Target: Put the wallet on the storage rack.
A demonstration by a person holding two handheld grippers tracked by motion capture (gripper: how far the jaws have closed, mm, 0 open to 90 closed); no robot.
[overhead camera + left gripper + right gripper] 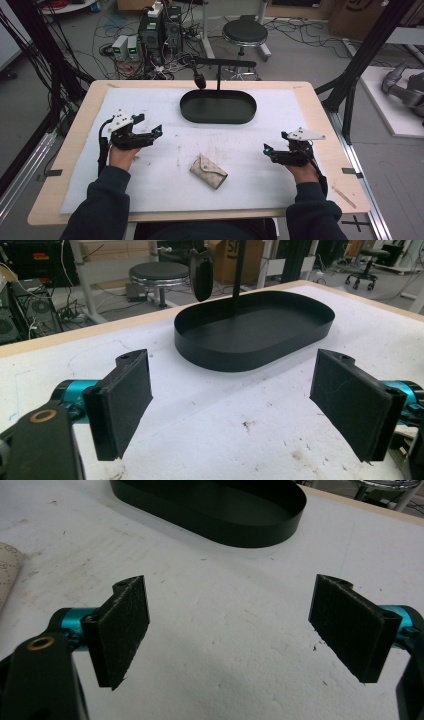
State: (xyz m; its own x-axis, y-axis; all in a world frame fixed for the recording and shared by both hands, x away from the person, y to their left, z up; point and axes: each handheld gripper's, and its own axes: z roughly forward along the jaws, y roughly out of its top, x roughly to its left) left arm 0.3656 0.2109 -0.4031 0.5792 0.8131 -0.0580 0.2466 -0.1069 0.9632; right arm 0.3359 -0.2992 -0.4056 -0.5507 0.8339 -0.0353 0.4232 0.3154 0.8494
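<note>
Both tongs (159,132) (267,149) gape, flanking pouch (208,171), bare mat (165,180) around.

Both forearms reached in over the bench (75,130); the left gripper (150,134) and right gripper (272,151) hovered there, fingers (120,402) spread wide, empty.

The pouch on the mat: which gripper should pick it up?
Probably the left gripper. Its open jaws already point toward the pouch, which lies between both hands, slightly nearer it. The right gripper, also open, would do nearly as well.
</note>
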